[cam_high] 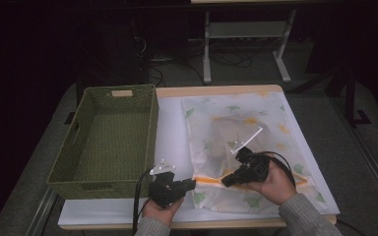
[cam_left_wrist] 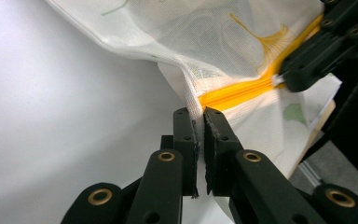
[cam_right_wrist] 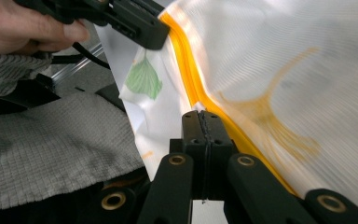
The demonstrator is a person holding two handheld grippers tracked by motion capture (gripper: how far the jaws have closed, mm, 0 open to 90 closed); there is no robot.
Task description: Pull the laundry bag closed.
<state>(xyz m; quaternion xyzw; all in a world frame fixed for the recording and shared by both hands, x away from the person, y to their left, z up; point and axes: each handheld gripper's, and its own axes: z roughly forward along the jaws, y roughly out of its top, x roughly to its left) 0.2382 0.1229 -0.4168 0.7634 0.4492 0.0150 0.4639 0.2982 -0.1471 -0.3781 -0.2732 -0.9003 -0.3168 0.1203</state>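
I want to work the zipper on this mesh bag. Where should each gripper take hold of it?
Hold the mesh bag at the end of the yellow zipper with the left gripper, coming from the bag's left edge. The right gripper pinches the zipper line from the near side, where the band lies flat.

A green woven basket [cam_high: 109,140] stands on the left part of the desk [cam_high: 170,142], its cut-out handles at the near and far ends (a small tan label sits on the far rim). The desk's top is white with a pale wooden edge. Behind it, on the grey floor, stand the white legs of another table [cam_high: 246,44] with cables [cam_high: 226,60] lying under it.
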